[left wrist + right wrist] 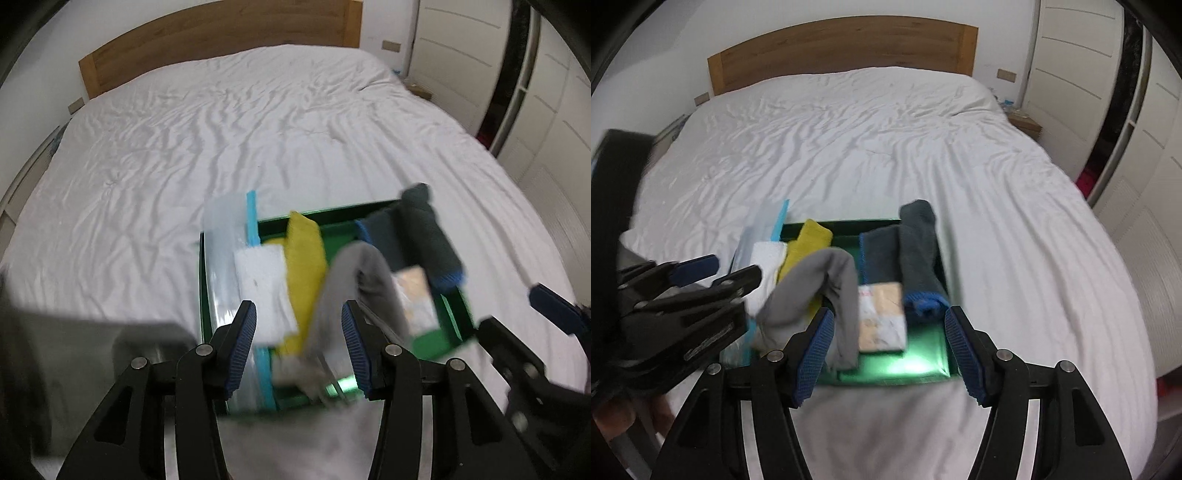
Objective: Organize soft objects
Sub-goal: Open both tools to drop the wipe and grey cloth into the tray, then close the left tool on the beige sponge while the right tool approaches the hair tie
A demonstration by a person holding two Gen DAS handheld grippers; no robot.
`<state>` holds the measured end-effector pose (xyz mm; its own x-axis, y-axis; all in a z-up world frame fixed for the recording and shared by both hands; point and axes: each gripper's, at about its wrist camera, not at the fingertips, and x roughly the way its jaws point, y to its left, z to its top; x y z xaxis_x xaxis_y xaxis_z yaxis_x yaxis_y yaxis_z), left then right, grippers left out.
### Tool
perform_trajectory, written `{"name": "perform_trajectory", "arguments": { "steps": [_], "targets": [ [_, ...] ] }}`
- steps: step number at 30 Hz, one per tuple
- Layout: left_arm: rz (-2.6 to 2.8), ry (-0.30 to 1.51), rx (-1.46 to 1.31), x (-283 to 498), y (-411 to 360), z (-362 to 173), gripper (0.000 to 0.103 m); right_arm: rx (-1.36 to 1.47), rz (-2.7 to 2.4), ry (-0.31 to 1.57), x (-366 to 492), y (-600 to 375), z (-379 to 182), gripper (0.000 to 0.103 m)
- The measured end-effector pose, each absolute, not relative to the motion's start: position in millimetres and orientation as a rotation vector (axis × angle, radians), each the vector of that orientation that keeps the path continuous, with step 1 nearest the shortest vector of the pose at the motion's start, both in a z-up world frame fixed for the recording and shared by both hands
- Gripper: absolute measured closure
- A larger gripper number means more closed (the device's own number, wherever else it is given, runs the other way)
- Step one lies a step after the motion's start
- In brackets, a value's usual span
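Note:
A green tray [436, 343] [923, 363] lies on the white bed. It holds a clear zip bag [223, 240] [753, 240], a white cloth [262, 280] [768, 254], a yellow cloth [304, 254] [809, 240], a draped grey cloth [365, 266] [820, 280], two dark grey towels with blue edging [428, 236] [919, 251] and a beige packet [415, 295] [882, 317]. My left gripper [299, 343] [713, 273] hovers open above the tray's left half, gripping nothing. My right gripper [890, 347] [524, 317] hovers open above the right half, also gripping nothing.
The wrinkled white sheet [221, 129] [868, 129] stretches to a wooden headboard [221, 33] [842, 48]. White wardrobe doors [1071, 55] stand along the right. A small wooden stand [1025, 123] sits by the bed's far right corner. A dark blurred object [617, 173] stands at the left.

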<state>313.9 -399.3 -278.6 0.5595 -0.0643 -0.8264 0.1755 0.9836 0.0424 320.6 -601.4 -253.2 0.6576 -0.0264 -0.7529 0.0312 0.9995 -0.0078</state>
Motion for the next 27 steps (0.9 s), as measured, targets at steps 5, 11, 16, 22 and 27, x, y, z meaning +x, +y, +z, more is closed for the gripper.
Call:
{"name": "perform_trajectory", "arguments": {
  "steps": [5,11,16,22,27],
  "targets": [
    [-0.202,0.957,0.1,249,-392,-261,0.061,-0.067,-0.05,0.873,278,-579,-243,0.041],
    [-0.24,0.962,0.137,179,-354,-251,0.061,-0.094,-0.037,0.905,222,-532,-237,0.041],
    [-0.216,1.001,0.167,122,-283,-254,0.061,-0.088,0.002,0.928,184,-478,-236,0.041],
    [-0.082,1.115,0.178,56,-158,-279,0.061,-0.094,0.1,0.953,147,-403,-237,0.041],
    [0.017,1.214,0.158,23,-71,-309,0.061,-0.087,0.203,0.989,134,-338,-251,0.041]
  ]
}}
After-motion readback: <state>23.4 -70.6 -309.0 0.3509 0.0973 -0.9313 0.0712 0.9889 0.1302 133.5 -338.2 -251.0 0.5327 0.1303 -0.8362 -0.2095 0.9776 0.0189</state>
